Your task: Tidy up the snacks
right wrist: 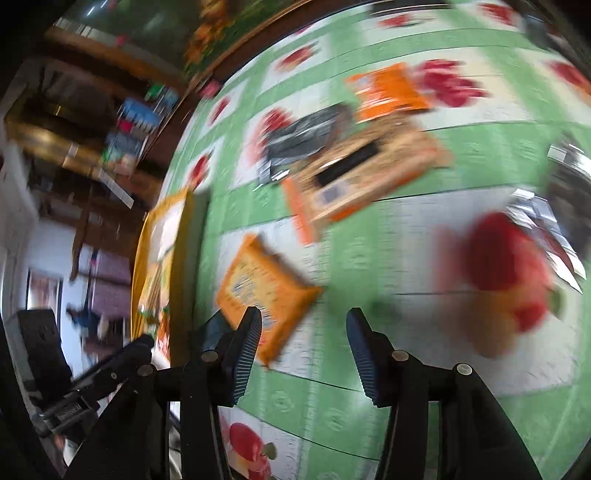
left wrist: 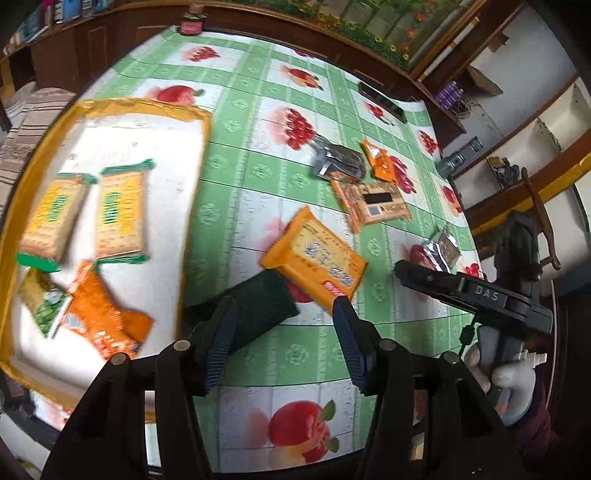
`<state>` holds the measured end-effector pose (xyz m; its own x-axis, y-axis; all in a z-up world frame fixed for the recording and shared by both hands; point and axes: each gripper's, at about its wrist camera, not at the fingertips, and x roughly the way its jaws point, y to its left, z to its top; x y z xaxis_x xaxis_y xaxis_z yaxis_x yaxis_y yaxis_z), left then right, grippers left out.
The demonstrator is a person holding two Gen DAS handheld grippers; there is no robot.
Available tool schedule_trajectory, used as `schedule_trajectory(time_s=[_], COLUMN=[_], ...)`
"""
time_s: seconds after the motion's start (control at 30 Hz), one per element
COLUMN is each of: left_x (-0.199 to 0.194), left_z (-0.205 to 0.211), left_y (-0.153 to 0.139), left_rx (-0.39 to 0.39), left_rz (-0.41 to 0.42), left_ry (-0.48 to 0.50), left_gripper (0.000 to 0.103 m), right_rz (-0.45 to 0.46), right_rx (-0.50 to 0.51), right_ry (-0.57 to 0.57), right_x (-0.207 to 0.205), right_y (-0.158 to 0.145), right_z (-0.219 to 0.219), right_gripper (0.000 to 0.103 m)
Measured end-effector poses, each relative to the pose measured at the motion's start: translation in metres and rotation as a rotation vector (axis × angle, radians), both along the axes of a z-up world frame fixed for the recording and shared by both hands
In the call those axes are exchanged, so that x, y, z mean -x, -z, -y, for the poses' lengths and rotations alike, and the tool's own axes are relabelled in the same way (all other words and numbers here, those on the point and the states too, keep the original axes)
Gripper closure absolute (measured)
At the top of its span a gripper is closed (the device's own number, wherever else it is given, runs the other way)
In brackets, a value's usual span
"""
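A yellow-rimmed white tray (left wrist: 110,107) at the left holds two green-and-yellow cracker packs (left wrist: 120,214), a small green packet (left wrist: 42,302) and an orange packet (left wrist: 101,317). On the green fruit-print tablecloth lie an orange snack pack (left wrist: 316,254), a dark green pack (left wrist: 258,306), a brown-orange pack (left wrist: 373,203), a small orange packet (left wrist: 378,158), a dark foil packet (left wrist: 338,158) and a silver packet (left wrist: 441,247). My left gripper (left wrist: 284,332) is open and empty above the dark green pack. My right gripper (right wrist: 306,350) is open and empty; the blurred orange pack (right wrist: 262,291) lies just beyond its left finger.
The right gripper's body (left wrist: 476,295) shows at the right in the left wrist view. A black remote-like bar (left wrist: 382,101) and a grey flashlight (left wrist: 458,155) lie near the far right table edge. A jar (left wrist: 190,26) stands at the far edge. Shelves and a wooden chair surround the table.
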<state>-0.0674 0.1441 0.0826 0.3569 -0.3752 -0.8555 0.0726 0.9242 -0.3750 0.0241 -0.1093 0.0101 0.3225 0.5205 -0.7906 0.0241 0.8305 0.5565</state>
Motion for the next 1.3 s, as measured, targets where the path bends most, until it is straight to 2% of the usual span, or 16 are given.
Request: schedule_trajectory(time_s=[0.23,0.4,0.43,0.57,0.7,0.9,1.0,1.13,1.27,1.3], left_x=[-0.025,-0.042,-0.044,-0.058,-0.065,-0.069,-0.074,-0.082,-0.085,-0.084], left_z=[0.036,0.061,0.064,0.081,0.092,0.093,0.092,0.098,0.117,0.125], left_y=[0.024,0.048,0.048,0.054,0.06,0.059,0.059,0.061,0.064,0.066], left_rx=[0.097,0.038,0.022,-0.012,-0.073,-0.084,-0.084,-0.099,-0.182,-0.222], left_rz=[-0.088,-0.131,-0.114,-0.104,-0.099,-0.101,-0.093,-0.088,-0.075,-0.064], left_ry=[0.017,0.011,0.012,0.063,0.116,0.116,0.111,0.106,0.137,0.156], left_gripper=[0.051,0.051,0.05,0.05,0.049,0.046,0.038,0.022,0.011,0.008], right_rz=[0.067,0.102,0.105,0.106,0.088,0.044,0.003,-0.02,-0.015,-0.015], right_rx=[0.068,0.118,0.125,0.142,0.13,0.132,0.123,0.113,0.144,0.155], right_ry=[0.204,0.346,0.372,0.434,0.507,0.593,0.642,0.665,0.634,0.624], right_x=[0.03,0.047,0.05,0.052,0.044,0.016,0.007,-0.003,-0.016,-0.02], right_y=[-0.02,-0.028,-0.029,-0.027,-0.02,-0.006,0.006,0.017,0.017,0.017], right_z=[0.056,0.087,0.093,0.105,0.121,0.142,0.151,0.155,0.149,0.145], right_gripper=[0.051,0.05,0.049,0.04,0.036,0.036,0.036,0.035,0.033,0.033])
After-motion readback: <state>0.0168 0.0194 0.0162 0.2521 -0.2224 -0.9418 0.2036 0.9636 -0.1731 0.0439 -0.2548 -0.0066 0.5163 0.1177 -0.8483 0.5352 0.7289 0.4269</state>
